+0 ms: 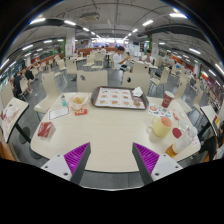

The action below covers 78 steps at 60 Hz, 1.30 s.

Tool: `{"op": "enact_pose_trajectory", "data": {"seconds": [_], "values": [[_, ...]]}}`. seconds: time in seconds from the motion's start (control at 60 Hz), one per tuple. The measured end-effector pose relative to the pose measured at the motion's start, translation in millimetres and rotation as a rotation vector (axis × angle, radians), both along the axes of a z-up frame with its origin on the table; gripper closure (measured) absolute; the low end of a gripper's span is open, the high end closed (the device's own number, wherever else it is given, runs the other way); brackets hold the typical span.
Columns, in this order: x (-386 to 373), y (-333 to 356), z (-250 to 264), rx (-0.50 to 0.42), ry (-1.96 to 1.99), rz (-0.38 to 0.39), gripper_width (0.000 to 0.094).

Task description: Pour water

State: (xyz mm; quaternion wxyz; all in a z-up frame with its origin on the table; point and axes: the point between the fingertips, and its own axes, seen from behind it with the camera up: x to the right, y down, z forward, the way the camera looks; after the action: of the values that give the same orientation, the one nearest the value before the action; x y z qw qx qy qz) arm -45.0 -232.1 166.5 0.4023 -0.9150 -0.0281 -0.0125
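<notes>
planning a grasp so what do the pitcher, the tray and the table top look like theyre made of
Pitcher: pale, looks translucent, probably plastic.
Tray: grey rim, dull sheen, plastic or metal, unclear.
Table: smooth cream top, likely laminate.
Gripper open, well short of all three.

One view only, riding on the gripper and looking forward along its two fingers. It sits raised above the near edge of the table, angled slightly down. The wide lens takes in the whole tabletop and the hall beyond.
</notes>
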Motion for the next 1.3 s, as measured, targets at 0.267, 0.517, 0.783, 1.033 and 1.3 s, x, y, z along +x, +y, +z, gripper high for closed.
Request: {"op": "enact_pose_trajectory", "data": {"seconds": [0.267,0.517,0.783,1.033,1.3], "values": [[130.4,-46.3,-32.7,-0.022,-0.022,-0.050,0.0086],[266.6,-51.8,-79.6,0.004,-0.015,-0.147,0.0086],[328.5,27.6,-100.4,0.149,0.045,-0.142,0.0093],[328.1,78.3,-110.5,0.248,0.051,-0.057,0.0427],[321.3,82.9,-105.8,0.235,0.009,-0.030,0.0546]]}}
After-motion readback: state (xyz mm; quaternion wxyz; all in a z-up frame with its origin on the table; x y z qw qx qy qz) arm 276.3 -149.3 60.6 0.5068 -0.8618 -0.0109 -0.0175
